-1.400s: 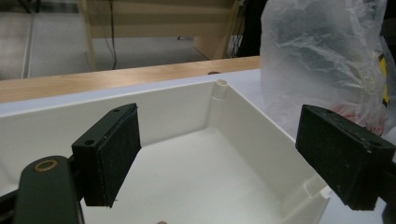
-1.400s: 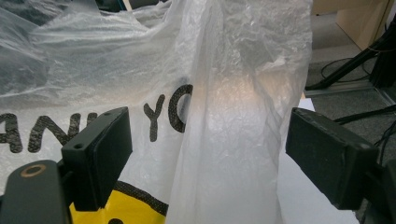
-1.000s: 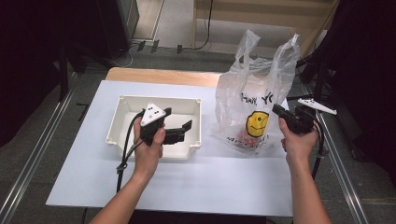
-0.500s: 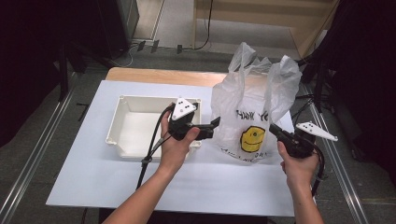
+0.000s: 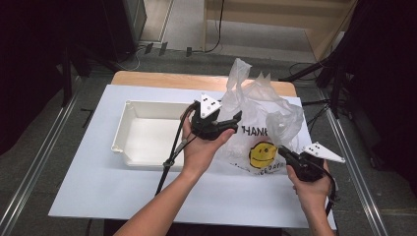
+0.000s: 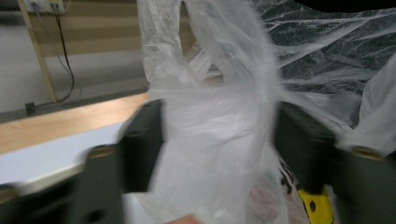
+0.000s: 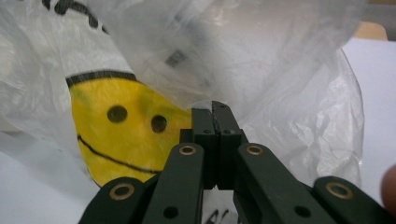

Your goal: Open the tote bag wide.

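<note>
Bag: thin, crinkled see-through plastic bag point(image 5: 258, 132) with a yellow smiley face and black lettering, standing on the white tabletop point(image 5: 98, 182) right of the white tray point(image 5: 129, 129).
Left gripper point(image 5: 231, 120): fingers part open, have just been closing, a fold of bag film between them.
Right gripper point(image 5: 285, 153): fingers closed tight together at the bag's lower right; no film visibly pinched.
Room: bare tabletop in front; right edge near.
</note>
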`<action>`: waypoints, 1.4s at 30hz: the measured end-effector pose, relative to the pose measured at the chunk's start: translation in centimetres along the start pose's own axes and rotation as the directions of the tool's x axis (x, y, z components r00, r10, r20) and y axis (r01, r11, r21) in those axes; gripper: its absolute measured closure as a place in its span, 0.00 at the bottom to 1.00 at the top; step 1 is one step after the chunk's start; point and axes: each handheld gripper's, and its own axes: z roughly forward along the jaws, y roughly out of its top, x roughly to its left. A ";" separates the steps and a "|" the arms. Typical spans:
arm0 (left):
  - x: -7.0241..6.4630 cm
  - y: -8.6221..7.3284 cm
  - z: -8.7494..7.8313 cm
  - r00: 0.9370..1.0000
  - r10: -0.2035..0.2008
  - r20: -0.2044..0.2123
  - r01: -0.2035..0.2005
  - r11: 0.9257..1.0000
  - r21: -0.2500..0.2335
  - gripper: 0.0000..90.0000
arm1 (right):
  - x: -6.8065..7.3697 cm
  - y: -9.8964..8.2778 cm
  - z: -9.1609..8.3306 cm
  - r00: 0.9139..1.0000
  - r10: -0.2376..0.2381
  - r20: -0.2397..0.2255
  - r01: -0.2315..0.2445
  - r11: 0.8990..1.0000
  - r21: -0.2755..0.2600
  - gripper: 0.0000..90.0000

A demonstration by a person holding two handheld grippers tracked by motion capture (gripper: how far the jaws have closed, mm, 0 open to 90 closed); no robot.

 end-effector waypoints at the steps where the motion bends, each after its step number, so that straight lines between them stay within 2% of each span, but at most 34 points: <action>1: 0.3 -0.2 0.0 1.000 -0.007 0.015 0.007 1.000 0.009 0.54 | -0.2 -0.2 -0.1 1.000 -0.002 0.008 0.002 1.000 0.007 1.00; 3: 0.8 -0.5 0.1 0.999 -0.027 0.046 0.025 0.999 0.041 0.73 | -0.6 -0.5 -0.3 1.000 0.005 0.018 -0.005 1.000 0.016 1.00; 6: 1.3 -1.1 0.4 0.994 -0.054 0.099 0.047 0.996 0.074 0.93 | -1.1 -0.9 -0.7 0.999 0.018 0.029 -0.018 1.000 0.015 1.00; 7: 1.4 -1.4 0.5 0.992 -0.057 0.111 0.048 0.995 0.084 0.96 | -1.2 -0.9 -0.8 0.999 0.023 0.033 -0.023 1.000 0.010 1.00; 8: 1.4 -1.6 0.5 0.991 -0.056 0.121 0.044 0.995 0.093 0.98 | -1.3 -0.9 -1.0 0.999 0.025 0.037 -0.025 1.000 -0.003 0.95; 11: 1.2 -2.5 0.8 0.988 -0.053 0.142 0.037 0.993 0.109 1.00 | -1.4 -0.5 -1.7 0.999 0.050 0.020 -0.048 0.997 -0.062 0.68; 12: 1.2 -2.7 0.8 0.988 -0.048 0.147 0.031 0.993 0.114 1.00 | -1.0 0.0 -2.1 0.999 0.037 0.036 -0.033 0.995 -0.094 0.52; 13: 1.1 -2.9 0.9 0.987 -0.049 0.153 0.031 0.992 0.118 1.00 | -1.0 0.0 -2.1 0.999 0.037 0.036 -0.033 0.995 -0.094 0.52; 15: 1.1 -3.4 1.1 0.986 -0.050 0.159 0.030 0.992 0.126 1.00 | -0.6 0.6 -2.6 0.999 0.033 0.037 -0.028 0.992 -0.123 0.41; 16: 1.0 -3.6 1.1 0.986 -0.051 0.162 0.030 0.991 0.128 1.00 | -0.1 1.2 -3.0 0.999 0.025 0.041 -0.019 0.989 -0.148 0.31; 17: 0.9 -3.7 1.2 0.985 -0.053 0.163 0.031 0.991 0.130 1.00 | -0.1 1.2 -3.0 0.999 0.025 0.041 -0.019 0.989 -0.148 0.31; 21: 0.5 -4.2 1.2 0.983 -0.051 0.176 0.028 0.991 0.133 1.00 | 1.5 3.0 -3.9 0.998 0.009 0.058 0.003 0.980 -0.201 0.16; 24: 0.1 -4.5 1.2 0.982 -0.046 0.185 0.021 0.990 0.138 1.00 | 2.6 4.3 -4.0 0.997 -0.015 0.073 0.031 0.975 -0.218 0.15; 28: -0.4 -5.0 1.3 0.979 -0.048 0.197 0.020 0.990 0.142 1.00 | 4.6 6.7 -3.1 0.995 -0.044 0.088 0.064 0.972 -0.228 0.09; 29: -0.5 -5.1 1.2 0.979 -0.044 0.199 0.015 0.989 0.145 1.00 | 4.6 6.7 -3.1 0.995 -0.044 0.088 0.064 0.972 -0.228 0.09; 33: -0.6 -5.5 1.2 0.977 -0.050 0.206 0.020 0.989 0.147 1.00 | 6.1 8.2 -1.9 0.995 -0.061 0.080 0.077 0.972 -0.222 0.00; 34: -0.6 -5.6 1.1 0.977 -0.052 0.206 0.021 0.989 0.149 1.00 | 6.4 8.5 -1.5 0.995 -0.070 0.074 0.084 0.974 -0.212 0.00; 36: -0.5 -5.7 1.0 0.977 -0.050 0.209 0.019 0.989 0.148 1.00 | 7.2 8.8 -0.4 0.991 -0.094 0.093 0.110 0.975 -0.193 0.00; 38: -0.5 -5.8 0.9 0.977 -0.051 0.208 0.020 0.989 0.149 1.00 | 7.9 8.9 0.9 0.982 -0.120 0.143 0.144 0.974 -0.173 0.19; 39: -0.5 -5.8 0.8 0.976 -0.052 0.213 0.020 0.989 0.148 1.00 | 7.9 8.9 0.9 0.982 -0.120 0.143 0.144 0.974 -0.173 0.19; 41: -0.4 -6.0 0.6 0.976 -0.059 0.212 0.027 0.988 0.150 1.00 | 8.1 8.8 1.6 0.976 -0.135 0.173 0.163 0.974 -0.158 0.46; 42: -0.3 -6.0 0.5 0.975 -0.066 0.210 0.034 0.988 0.150 1.00 | 8.1 8.7 1.8 0.972 -0.130 0.198 0.163 0.974 -0.157 0.54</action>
